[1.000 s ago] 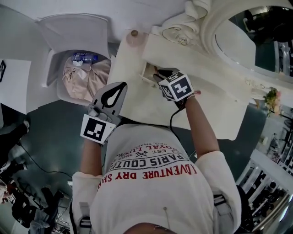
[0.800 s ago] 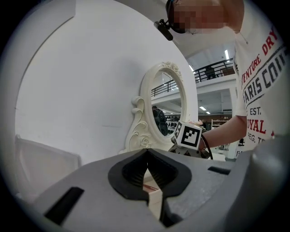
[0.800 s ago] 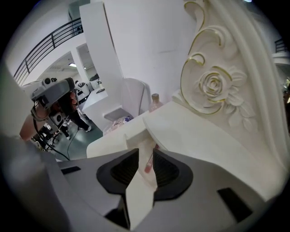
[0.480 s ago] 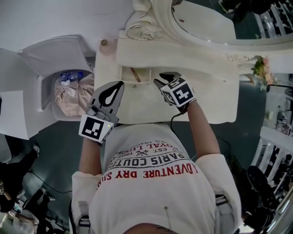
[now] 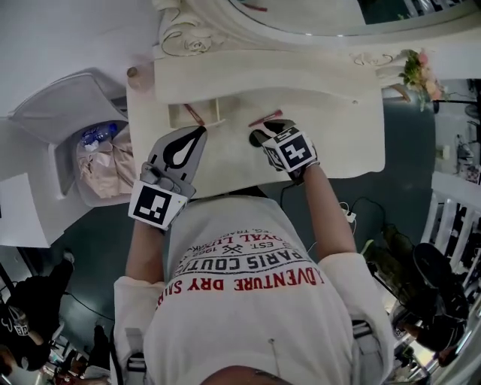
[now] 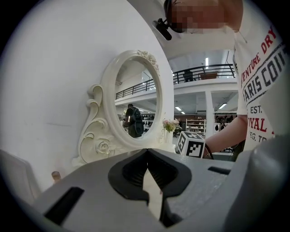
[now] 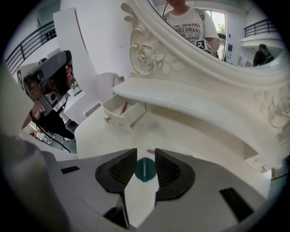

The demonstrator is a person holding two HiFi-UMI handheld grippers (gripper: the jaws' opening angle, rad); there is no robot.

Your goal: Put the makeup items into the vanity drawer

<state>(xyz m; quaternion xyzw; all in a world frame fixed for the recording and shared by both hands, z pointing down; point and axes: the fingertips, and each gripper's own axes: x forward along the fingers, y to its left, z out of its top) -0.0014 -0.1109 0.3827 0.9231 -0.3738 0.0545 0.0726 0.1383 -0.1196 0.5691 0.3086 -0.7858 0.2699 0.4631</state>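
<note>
**Fig.** Vanity seen from above. White vanity table (image 5: 338, 139) w/ oval mirror (image 5: 316, 9) at the back. A small drawer (image 5: 216, 122) under the raised back shelf, left part, is pulled open; a pink stick (image 5: 193, 113) lies inside it. A second pink stick (image 5: 265, 118) lies on the bare tabletop, right of the drawer and apart from it.

The right gripper (image 5: 259, 135) tilts down at the tabletop just in front of that stick. In the right gripper view its jaws stand apart, having just been opening, w/ a teal round thing (image 7: 145, 170) in the gap btw. them.

The left gripper (image 5: 200, 133) hovers in front of the drawer, approx. level. Its fingertips are together w/ nothing btw. them (left gripper view).

Left of the table: open bin (image 5: 64, 109) w/ a crumpled bag (image 5: 105, 162). Flowers (image 5: 417, 69) at the table's far right corner.
</note>
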